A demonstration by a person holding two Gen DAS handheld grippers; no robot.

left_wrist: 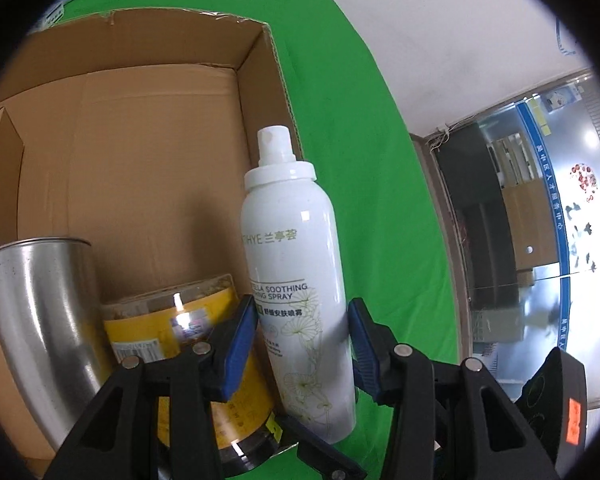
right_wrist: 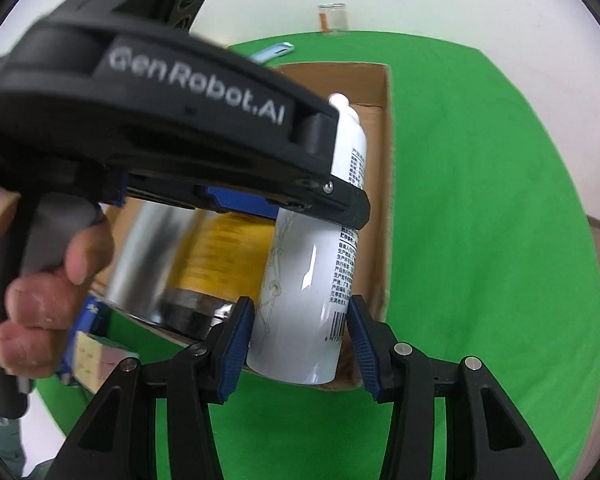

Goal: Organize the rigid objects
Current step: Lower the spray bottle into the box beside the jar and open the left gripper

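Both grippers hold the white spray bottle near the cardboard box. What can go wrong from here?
1. The left gripper and right gripper both clamp the white spray bottle; uneven motion might twist it loose.
2. It hangs at the cardboard box wall, so it may catch the edge.
3. The yellow jar and metal cup are close; it could knock them.

You see a white spray bottle (left_wrist: 296, 264) with pale green flower line-drawings, a yellow-labelled jar (left_wrist: 204, 344), a silver metal can (left_wrist: 40, 312), a brown cardboard box (left_wrist: 140, 160), and green cloth (left_wrist: 360, 160).
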